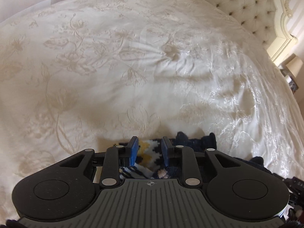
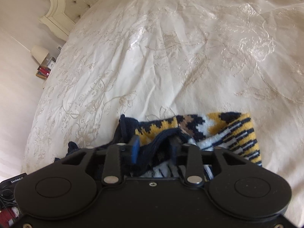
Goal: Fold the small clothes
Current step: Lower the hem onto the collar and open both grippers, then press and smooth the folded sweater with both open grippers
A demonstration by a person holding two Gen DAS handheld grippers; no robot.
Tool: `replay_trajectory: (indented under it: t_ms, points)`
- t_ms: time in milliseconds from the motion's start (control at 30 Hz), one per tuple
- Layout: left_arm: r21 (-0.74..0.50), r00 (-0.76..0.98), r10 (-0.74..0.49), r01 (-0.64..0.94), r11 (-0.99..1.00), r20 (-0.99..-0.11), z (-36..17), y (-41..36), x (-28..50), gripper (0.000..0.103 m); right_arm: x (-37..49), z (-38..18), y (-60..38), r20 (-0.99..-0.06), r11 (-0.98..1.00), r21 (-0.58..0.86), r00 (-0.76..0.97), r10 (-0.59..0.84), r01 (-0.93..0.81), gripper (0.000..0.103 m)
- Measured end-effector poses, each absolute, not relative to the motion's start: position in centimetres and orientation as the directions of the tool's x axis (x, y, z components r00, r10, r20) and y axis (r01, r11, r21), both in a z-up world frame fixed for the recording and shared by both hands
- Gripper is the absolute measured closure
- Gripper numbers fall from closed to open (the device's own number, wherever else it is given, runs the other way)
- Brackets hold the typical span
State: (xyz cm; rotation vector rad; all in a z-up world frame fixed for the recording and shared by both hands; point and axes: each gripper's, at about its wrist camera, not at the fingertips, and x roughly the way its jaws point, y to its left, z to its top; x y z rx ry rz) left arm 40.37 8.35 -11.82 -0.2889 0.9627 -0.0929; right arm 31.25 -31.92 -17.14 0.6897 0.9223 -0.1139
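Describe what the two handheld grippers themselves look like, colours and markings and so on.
Both are matte black plastic with two round discs on the body, silver pivot pins on jointed linkages, and blue rectangular finger pads. The left gripper has a ribbed grey centre panel with a small crosshair mark. The right gripper has a smooth black body with a centre screw. No sleeves or hands are visible.

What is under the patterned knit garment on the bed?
The patterned knit garment lies on the white bedspread, which shows all around it. Whatever is beneath the fabric itself is covered.
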Motion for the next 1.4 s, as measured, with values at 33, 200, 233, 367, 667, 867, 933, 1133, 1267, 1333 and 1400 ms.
replay_trajectory:
  t_ms: [33, 200, 233, 367, 667, 867, 933, 1133, 1267, 1333, 1400]
  points:
    - [-0.280, 0.576, -0.204, -0.044, 0.959, -0.791, -11.4, 8.3, 40.2, 0.076, 31.3, -16.9, -32.1, -0.754, 0.783, 0.501, 0.630, 0.185, 0.370, 0.041]
    - [-0.242, 0.590, -0.220, 0.043, 0.969, -0.777, -9.6, 6.6, 38.8, 0.074, 31.8, -15.0, -32.9, -0.729, 0.801, 0.477, 0.671, 0.131, 0.361, 0.038]
    - [-0.232, 0.587, -0.225, 0.066, 0.971, -0.778, -9.5, 6.0, 38.3, 0.074, 31.8, -14.5, -32.7, -0.728, 0.816, 0.462, 0.675, 0.125, 0.348, 0.038]
    - [-0.214, 0.543, -0.267, 0.160, 0.964, -0.796, -10.1, 3.3, 36.1, 0.072, 31.4, -12.9, -30.5, -0.736, 0.887, 0.390, 0.663, 0.141, 0.245, 0.038]
    - [-0.115, 0.425, -0.231, 0.281, 0.953, -0.875, -14.0, 0.8, 32.3, 0.071, 28.7, -14.3, -22.2, -0.821, 0.973, 0.226, 0.527, 0.218, -0.049, 0.038]
    - [-0.072, 0.401, -0.186, 0.283, 0.956, -0.897, -15.4, 3.0, 32.1, 0.068, 27.7, -17.0, -22.5, -0.885, 0.996, 0.032, 0.460, 0.067, -0.082, 0.039]
    - [-0.068, 0.400, -0.188, 0.295, 0.953, -0.897, -15.2, 3.2, 32.1, 0.067, 27.4, -17.2, -23.7, -0.886, 0.998, 0.023, 0.461, 0.046, -0.054, 0.039]
    - [-0.080, 0.402, -0.187, 0.269, 0.960, -0.896, -15.3, 3.4, 31.9, 0.066, 27.3, -17.0, -25.6, -0.886, 0.999, 0.045, 0.463, 0.029, 0.023, 0.039]
    - [-0.099, 0.392, -0.197, 0.257, 0.961, -0.899, -15.5, 3.5, 31.9, 0.063, 27.2, -17.1, -26.3, -0.885, 0.996, 0.068, 0.465, 0.030, 0.064, 0.039]
    - [-0.106, 0.384, -0.202, 0.257, 0.961, -0.901, -15.8, 3.6, 32.1, 0.062, 27.2, -16.9, -26.3, -0.886, 0.996, 0.063, 0.464, 0.024, 0.068, 0.039]
    - [-0.107, 0.377, -0.201, 0.255, 0.961, -0.904, -15.9, 3.5, 32.2, 0.061, 27.2, -16.8, -26.4, -0.886, 0.995, 0.062, 0.463, 0.020, 0.074, 0.039]
